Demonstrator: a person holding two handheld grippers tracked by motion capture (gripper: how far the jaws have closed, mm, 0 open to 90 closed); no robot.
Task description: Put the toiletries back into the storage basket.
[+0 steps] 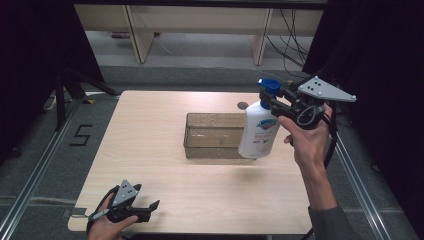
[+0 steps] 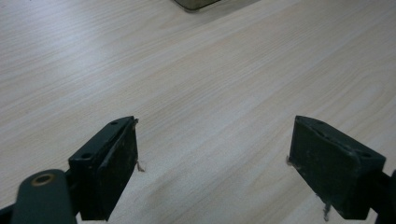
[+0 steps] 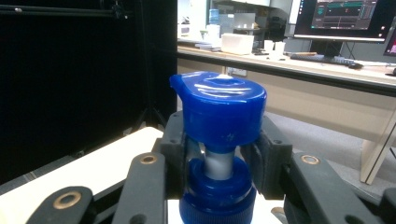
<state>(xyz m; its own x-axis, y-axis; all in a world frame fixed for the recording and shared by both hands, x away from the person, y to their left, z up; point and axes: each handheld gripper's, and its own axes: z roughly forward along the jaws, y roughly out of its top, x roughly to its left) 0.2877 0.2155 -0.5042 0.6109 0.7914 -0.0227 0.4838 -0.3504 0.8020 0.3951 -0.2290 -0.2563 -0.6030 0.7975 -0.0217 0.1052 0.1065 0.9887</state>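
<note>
1. The left gripper [image 1: 150, 206] rests at the near left corner of the tabletop [image 1: 150, 150], jaws spread wide with nothing between them.
2. A clear tub [image 1: 212, 136] sits mid-tabletop.
3. The right gripper [image 1: 278, 104] holds the white pump bottle [image 1: 259, 131] upright above the tub's right end, jaws clamped under its blue pump head [image 3: 218, 108].

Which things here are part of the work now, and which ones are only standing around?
In use: bottle with blue pump, clamped at the neck by the right gripper, lifted beside the clear bin.

Idle: left gripper, open over bare table; monitor on a desk behind.
</note>
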